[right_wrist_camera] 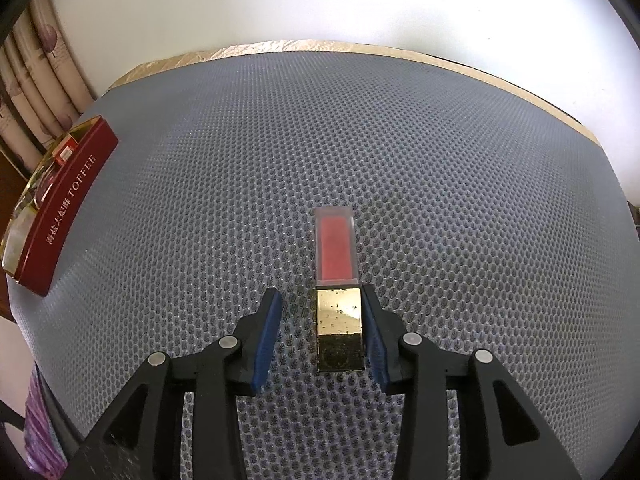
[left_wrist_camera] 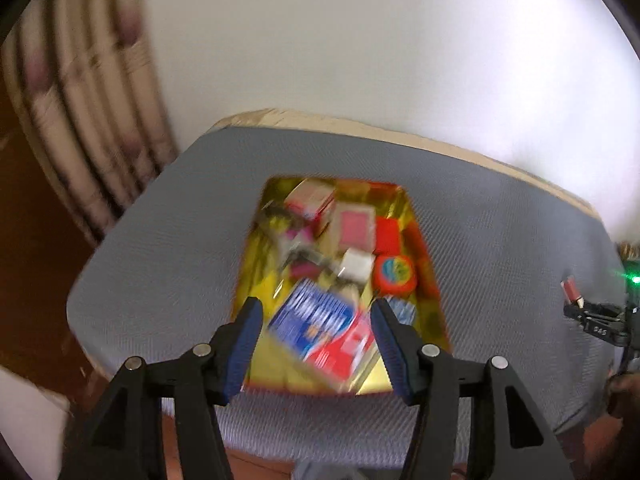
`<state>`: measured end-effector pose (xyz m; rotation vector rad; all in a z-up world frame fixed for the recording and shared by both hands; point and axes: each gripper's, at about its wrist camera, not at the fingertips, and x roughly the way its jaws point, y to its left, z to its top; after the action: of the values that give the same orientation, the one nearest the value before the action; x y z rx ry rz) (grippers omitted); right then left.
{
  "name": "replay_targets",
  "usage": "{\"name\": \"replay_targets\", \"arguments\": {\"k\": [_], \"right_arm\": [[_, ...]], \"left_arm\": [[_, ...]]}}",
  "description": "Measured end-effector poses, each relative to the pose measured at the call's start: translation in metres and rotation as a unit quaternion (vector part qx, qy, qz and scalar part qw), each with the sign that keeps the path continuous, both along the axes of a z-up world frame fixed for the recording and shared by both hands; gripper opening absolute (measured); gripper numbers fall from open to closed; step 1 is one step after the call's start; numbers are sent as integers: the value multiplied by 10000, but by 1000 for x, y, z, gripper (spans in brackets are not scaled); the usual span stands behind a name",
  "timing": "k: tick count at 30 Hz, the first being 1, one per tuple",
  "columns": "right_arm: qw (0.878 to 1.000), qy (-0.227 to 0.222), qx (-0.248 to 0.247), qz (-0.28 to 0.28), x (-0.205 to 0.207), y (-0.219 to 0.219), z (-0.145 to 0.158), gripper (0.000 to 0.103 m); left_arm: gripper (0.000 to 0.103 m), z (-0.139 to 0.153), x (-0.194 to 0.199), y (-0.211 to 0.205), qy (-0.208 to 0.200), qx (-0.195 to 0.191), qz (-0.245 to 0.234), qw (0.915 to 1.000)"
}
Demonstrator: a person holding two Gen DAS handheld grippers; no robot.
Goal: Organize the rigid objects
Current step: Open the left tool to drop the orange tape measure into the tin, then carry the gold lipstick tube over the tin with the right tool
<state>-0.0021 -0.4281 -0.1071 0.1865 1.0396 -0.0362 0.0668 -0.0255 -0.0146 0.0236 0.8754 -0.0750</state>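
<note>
On the grey mesh mat [right_wrist_camera: 360,128], a lipstick [right_wrist_camera: 338,280] lies lengthwise between the right gripper [right_wrist_camera: 322,332]'s parted fingers, gold cap nearest; the left gripper [left_wrist_camera: 316,344] hovers open over the toffee tin [left_wrist_camera: 428,256].

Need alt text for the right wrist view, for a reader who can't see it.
The right gripper hovers open over a lipstick-like tube with a gold base and clear red-filled cap, lying on grey mesh fabric; only its right pad looks close to the gold base. A dark red TOFFEE tin sits far left.
</note>
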Motion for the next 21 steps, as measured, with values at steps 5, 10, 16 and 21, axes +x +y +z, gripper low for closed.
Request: {"name": "replay_targets", "arguments": {"k": [5,10,16,21], "right_arm": [[9999,37,-87,-61,-1,6,-1,40],[9998,105,-42,-157,-4,10,-1,37],[9982,205,390,-406,-10,7,-1,35],[9918,259,1047,-685,-18,3,-3,33]], "left_arm": [[57,-34,-27,52,372,-716,651,9946],[57,-57,-33,68,672,-531,958,9917],[57,-55,-35,54,768,-388,560,9947],[57,-55,-41,47,769,-439,276,9957]]}}
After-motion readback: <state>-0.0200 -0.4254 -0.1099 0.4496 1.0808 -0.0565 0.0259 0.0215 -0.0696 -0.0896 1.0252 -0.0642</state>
